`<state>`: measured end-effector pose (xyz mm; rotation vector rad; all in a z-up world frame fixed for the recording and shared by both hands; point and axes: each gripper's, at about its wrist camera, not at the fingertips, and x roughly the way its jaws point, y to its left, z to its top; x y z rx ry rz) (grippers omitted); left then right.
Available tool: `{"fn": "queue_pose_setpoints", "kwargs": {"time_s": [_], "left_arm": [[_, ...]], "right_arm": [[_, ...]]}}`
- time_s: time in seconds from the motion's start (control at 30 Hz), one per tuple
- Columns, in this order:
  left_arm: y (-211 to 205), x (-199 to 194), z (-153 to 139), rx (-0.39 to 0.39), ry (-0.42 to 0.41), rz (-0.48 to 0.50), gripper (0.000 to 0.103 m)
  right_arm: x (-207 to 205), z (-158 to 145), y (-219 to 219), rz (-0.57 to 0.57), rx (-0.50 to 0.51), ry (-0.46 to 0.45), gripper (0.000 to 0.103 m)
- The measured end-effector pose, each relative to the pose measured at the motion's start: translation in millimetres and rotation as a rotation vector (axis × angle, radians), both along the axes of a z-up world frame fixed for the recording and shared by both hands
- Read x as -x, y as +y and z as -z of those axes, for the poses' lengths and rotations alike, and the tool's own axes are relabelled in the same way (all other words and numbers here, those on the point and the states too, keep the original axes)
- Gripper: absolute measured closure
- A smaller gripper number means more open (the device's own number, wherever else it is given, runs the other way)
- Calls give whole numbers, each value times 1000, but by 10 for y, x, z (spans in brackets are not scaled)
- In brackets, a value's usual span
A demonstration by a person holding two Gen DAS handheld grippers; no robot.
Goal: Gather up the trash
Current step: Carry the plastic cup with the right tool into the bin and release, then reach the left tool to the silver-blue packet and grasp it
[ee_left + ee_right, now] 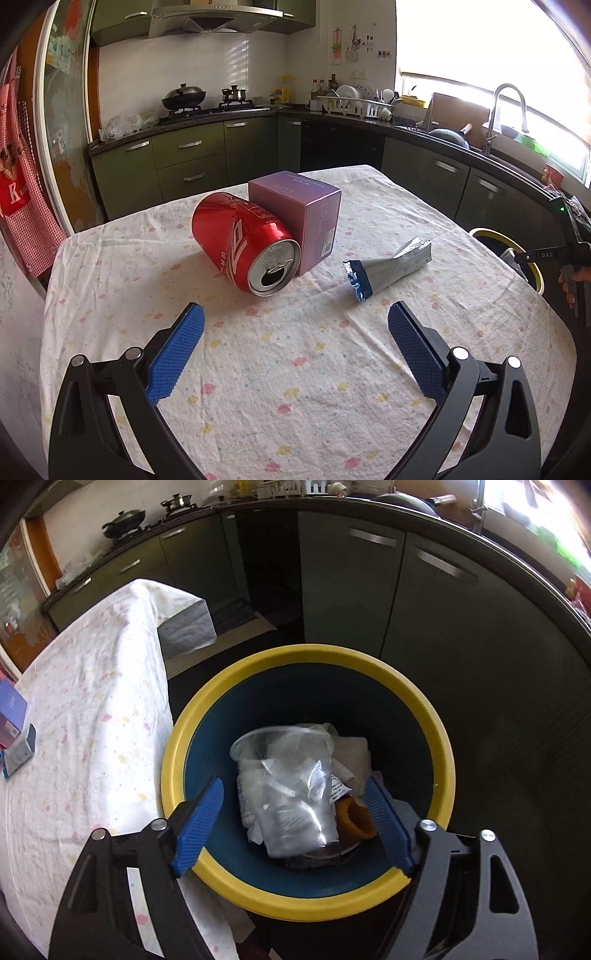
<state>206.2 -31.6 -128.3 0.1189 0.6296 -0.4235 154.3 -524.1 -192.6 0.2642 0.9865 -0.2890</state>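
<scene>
A crushed red soda can (242, 245) lies on its side on the table, leaning against a purple box (303, 218). A silver and blue foil wrapper (388, 269) lies to their right. My left gripper (295, 314) is open and empty, just in front of the can. My right gripper (293, 790) is open and empty above a bin with a yellow rim (314, 653). In the bin lie a clear plastic cup (291, 786), paper and other scraps. The bin's rim (495, 232) also shows past the table's right edge in the left wrist view.
The table (295, 387) has a white flowered cloth and its right edge (162, 709) is next to the bin. Green kitchen cabinets (192, 158) and a counter with a stove, dish rack and sink run behind and to the right.
</scene>
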Motion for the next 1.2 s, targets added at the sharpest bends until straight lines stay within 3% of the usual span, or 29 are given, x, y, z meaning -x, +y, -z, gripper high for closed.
{"fn": "queue_pose_setpoints", "kwargs": {"time_s": [0.33, 0.57, 0.73, 0.93, 1.03, 1.2], "left_arm": [[-194, 88, -51, -37, -8, 95, 5], [-521, 140, -277, -146, -25, 275, 5], [-856, 18, -384, -207, -26, 482, 5], [-1313, -254, -258, -259, 57, 674, 5], [-1495, -448, -145, -262, 114, 692, 6], [-1678, -670, 13, -279, 176, 691, 20]], "right_arm": [[241, -268, 352, -69, 9, -57, 29], [379, -448, 462, -126, 4, -126, 27], [428, -452, 483, -148, -22, -147, 27], [482, -417, 444, -147, -53, -153, 27], [500, -401, 435, -148, -69, -159, 27], [486, -363, 435, -168, -90, -164, 27]]}}
